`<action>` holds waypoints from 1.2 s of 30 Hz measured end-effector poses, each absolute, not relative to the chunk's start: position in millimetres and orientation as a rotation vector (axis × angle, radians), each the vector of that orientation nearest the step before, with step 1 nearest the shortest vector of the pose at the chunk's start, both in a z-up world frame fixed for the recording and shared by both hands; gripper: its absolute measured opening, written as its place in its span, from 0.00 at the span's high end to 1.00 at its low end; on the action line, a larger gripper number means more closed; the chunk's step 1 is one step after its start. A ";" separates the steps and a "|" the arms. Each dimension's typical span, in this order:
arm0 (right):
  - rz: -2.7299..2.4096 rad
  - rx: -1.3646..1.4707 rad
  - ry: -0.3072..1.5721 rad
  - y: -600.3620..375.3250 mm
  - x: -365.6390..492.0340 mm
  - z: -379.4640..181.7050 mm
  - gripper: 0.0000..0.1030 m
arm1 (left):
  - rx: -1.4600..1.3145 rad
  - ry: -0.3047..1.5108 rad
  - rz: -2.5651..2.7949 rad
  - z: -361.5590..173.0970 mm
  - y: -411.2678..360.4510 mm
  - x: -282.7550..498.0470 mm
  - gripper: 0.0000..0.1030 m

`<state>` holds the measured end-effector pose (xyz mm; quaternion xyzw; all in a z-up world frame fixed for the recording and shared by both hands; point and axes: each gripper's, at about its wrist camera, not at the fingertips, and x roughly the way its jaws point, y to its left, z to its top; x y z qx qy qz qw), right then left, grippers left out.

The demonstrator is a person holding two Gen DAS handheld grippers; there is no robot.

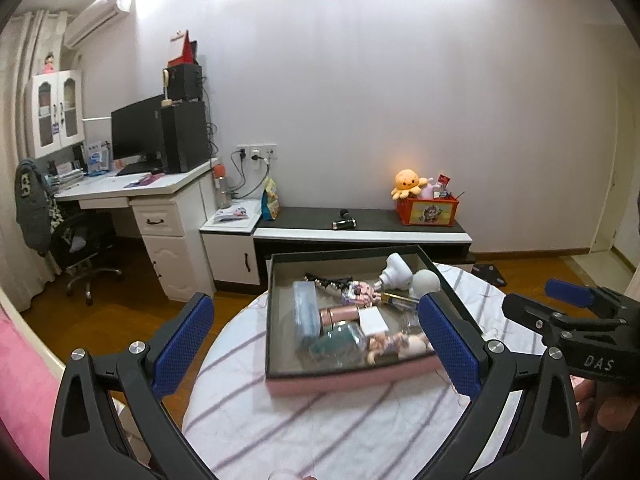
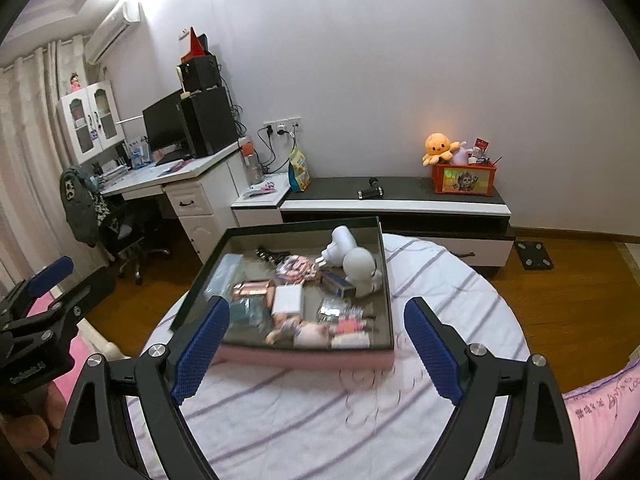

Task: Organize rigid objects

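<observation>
A shallow pink box with a dark rim (image 1: 276, 376) (image 2: 304, 358) sits on a round table with a striped white cloth (image 1: 320, 432) (image 2: 320, 420). It holds several small rigid objects: a white massage gun (image 1: 394, 270) (image 2: 340, 246), a white round figure (image 2: 362, 270), a white charger (image 1: 373, 320) (image 2: 287, 298), a pink tube (image 1: 340, 314), small dolls (image 2: 316, 332). My left gripper (image 1: 320, 344) is open and empty, above the box's near side. My right gripper (image 2: 316, 340) is open and empty, also near the box. The right gripper also shows in the left wrist view (image 1: 560, 300).
A low black-and-white cabinet (image 1: 360, 232) (image 2: 396, 200) stands behind the table with an orange box of toys (image 1: 427, 210) (image 2: 464, 178) and a black massage gun (image 1: 344, 222). A white desk with a monitor (image 1: 136, 132) and an office chair (image 1: 80, 248) are at left.
</observation>
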<state>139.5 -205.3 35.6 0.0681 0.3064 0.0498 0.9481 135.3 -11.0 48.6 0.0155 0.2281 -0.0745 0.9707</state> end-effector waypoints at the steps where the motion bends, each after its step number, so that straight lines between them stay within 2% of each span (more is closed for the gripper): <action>1: 0.105 0.140 0.621 -204.2 131.0 35.9 0.12 | 0.030 0.458 -0.147 48.7 -10.7 129.1 0.00; 21: 0.107 0.141 0.563 -201.6 11.7 35.5 0.12 | 0.016 0.468 -0.111 45.5 -10.8 15.9 0.00; 36: 0.111 0.126 0.518 -193.5 -19.6 41.3 0.12 | 0.003 0.430 -0.117 47.6 -8.1 -24.1 0.00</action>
